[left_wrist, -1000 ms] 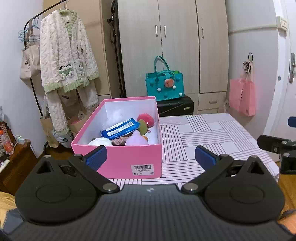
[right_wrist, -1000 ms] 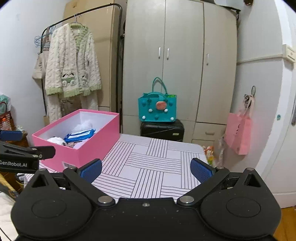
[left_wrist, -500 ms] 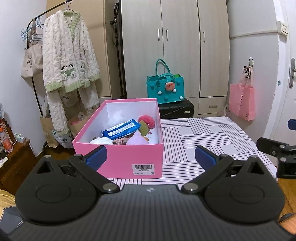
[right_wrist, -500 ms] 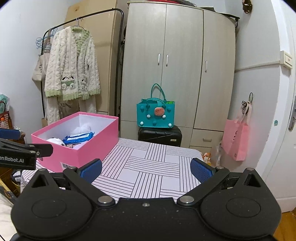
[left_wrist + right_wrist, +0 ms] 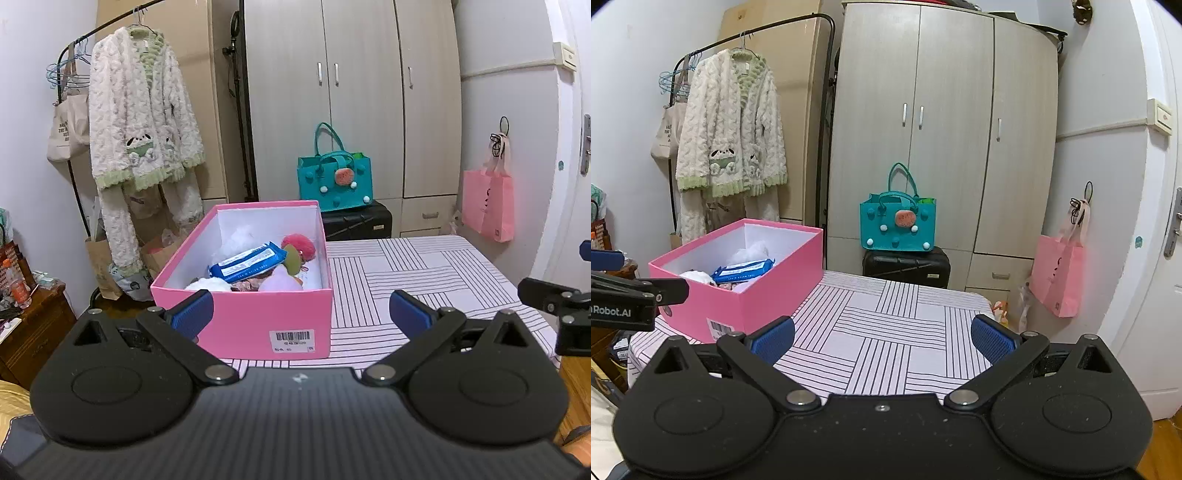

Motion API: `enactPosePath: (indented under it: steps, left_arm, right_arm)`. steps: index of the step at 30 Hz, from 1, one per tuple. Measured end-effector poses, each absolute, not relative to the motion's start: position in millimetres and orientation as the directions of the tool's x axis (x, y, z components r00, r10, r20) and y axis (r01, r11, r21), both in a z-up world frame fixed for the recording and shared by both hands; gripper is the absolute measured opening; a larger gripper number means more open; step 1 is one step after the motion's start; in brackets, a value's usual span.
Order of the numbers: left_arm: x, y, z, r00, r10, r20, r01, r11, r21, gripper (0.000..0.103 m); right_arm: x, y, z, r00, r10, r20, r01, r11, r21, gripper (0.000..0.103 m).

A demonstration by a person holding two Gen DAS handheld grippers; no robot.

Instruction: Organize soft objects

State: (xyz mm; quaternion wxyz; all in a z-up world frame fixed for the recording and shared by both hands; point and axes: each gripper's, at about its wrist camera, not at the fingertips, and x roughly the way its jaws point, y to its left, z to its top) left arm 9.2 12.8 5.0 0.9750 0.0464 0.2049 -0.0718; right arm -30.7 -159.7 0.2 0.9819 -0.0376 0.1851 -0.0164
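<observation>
- Pink cardboard forms the open box [image 5: 255, 321], which is set on the striped worktop [image 5: 424, 273] at its left end.
- A blue wipes pack [image 5: 246, 261], a red pompom [image 5: 300, 245] and white fluffy items [image 5: 207, 284] are seen lying inside the box.
- The left tool [image 5: 301, 312] is held wide apart and empty, just in front of the box.
- The right tool [image 5: 882, 338] is likewise spread wide, holding nothing, above bare striped cloth.

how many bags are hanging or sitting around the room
3: teal handbag on the black suitcase, pink tote hanging by the door, canvas tote on the clothes rack. Others may be hidden.
</observation>
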Motion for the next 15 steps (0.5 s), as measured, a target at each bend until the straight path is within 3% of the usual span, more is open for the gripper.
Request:
enactPosePath:
  steps: [15]
  left_arm:
    - [9.4,10.8,3.1,0.897,-0.125,-0.423,0.167,0.984,0.063,0.103]
  right_arm:
    - [-28.4,-164.9,-2.7,0.927,-0.052,-0.371,0.026,0.997,-0.075,0.103]
